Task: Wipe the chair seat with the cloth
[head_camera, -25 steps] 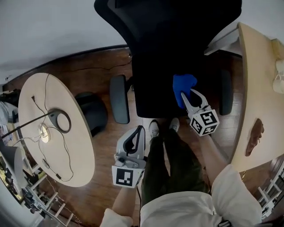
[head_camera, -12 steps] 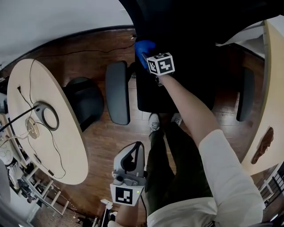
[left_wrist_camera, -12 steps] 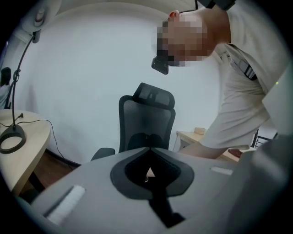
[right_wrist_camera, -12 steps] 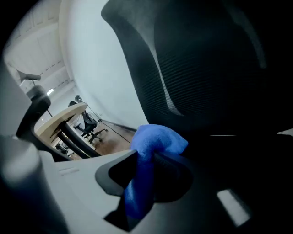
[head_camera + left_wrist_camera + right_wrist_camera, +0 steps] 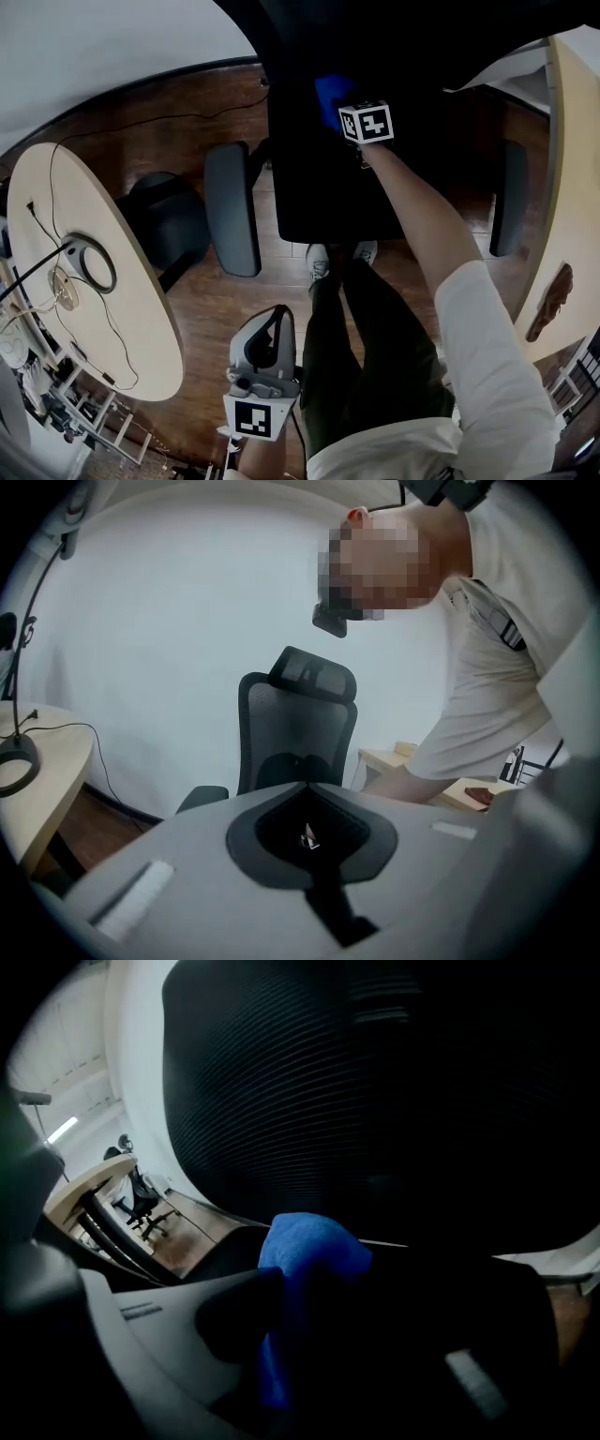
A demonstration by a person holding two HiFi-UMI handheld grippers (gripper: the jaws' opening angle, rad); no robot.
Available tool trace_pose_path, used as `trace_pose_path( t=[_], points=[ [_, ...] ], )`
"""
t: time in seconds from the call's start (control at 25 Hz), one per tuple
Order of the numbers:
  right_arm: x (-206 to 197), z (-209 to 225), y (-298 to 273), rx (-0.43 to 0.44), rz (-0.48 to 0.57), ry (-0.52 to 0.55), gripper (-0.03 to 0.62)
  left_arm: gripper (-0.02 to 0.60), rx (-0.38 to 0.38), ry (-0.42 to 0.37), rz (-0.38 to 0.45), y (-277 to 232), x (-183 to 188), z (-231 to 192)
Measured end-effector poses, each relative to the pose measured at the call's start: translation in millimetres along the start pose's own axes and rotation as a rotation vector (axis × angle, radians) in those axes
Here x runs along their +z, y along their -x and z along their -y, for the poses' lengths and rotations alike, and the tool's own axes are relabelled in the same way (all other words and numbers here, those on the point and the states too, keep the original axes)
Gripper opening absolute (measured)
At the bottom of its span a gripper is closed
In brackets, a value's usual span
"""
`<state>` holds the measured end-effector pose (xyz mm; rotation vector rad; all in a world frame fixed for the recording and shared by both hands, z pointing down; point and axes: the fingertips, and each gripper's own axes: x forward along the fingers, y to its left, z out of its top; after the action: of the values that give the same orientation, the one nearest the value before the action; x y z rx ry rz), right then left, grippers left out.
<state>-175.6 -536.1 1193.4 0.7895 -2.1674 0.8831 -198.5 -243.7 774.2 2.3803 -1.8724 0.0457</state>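
A black office chair fills the top of the head view, its seat (image 5: 323, 192) facing my feet. The blue cloth (image 5: 332, 92) lies pressed on the back of the seat, close under the backrest (image 5: 328, 1082). My right gripper (image 5: 342, 101) is shut on the cloth (image 5: 305, 1260), arm stretched out over the seat. My left gripper (image 5: 278, 317) hangs low at my left side, away from the chair, shut with nothing in it. In the left gripper view the jaws meet at the tips (image 5: 306, 786), pointing at the chair (image 5: 298, 731) from a distance.
Two armrests (image 5: 230, 208) (image 5: 509, 197) flank the seat. A round wooden table (image 5: 141, 328) with a ring stand (image 5: 89, 265) and cables stands at the left, beside a black stool (image 5: 173, 225). A wooden desk (image 5: 574, 169) runs along the right. My shoes (image 5: 319, 262) stand on the wooden floor.
My right gripper carried the cloth from the seat's front right to its back left, then a little right along the back. My left gripper sank lower and stayed shut.
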Motion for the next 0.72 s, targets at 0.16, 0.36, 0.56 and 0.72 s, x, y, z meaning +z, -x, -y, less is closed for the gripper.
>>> trace_pose_path(
  t=[0.16, 0.36, 0.56, 0.72],
  points=[
    [-0.5, 97.9, 54.8, -0.136, -0.010, -0.071, 0.095, 0.025, -0.042, 0.014, 0.006, -31.4, 13.5, 9.1],
    [-15.6, 185.2, 111.5, -0.264, -0.041, -0.132, 0.094, 0.025, -0.106, 0.022, 0.007, -56.5, 19.7, 26.3],
    [-14.1, 192.4, 128.6, -0.256, -0.025, -0.156, 0.094, 0.025, -0.137, 0.016, 0.016, -68.8, 30.4, 39.6],
    [5.3, 106.1, 110.7, -0.107, 0.063, -0.141, 0.094, 0.025, -0.124, 0.008, 0.013, -64.7, 28.2, 39.1]
  ],
)
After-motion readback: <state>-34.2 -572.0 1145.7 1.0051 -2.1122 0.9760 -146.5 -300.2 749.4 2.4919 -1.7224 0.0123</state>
